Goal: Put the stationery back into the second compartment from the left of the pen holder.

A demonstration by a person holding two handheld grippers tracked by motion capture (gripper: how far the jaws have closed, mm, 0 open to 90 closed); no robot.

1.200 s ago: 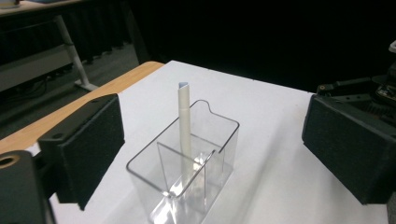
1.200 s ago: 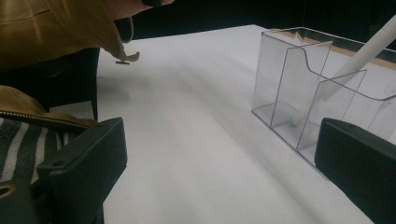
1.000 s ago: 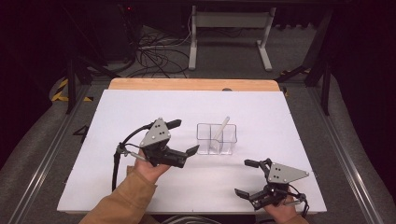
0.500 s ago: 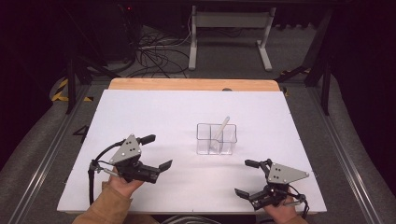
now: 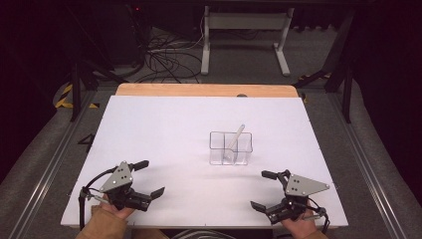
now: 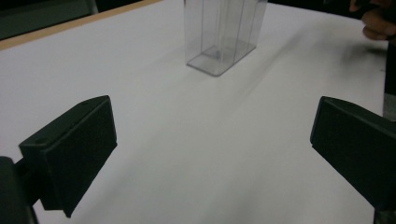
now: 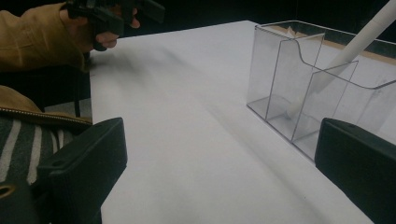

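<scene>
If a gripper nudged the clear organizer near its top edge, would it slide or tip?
The organizer looks like thin clear plastic holding just one white stick, so it is probably light. It stands taller than it is deep, so a high push may tip it, and a low one would likely slide it on the smooth white table.

- The clear organizer [image 6: 226, 35] is cut off at the 12 o'clock edge in the left gripper view.
- The white stick [image 7: 345, 51] leaves the right gripper view at 1 o'clock.
</scene>
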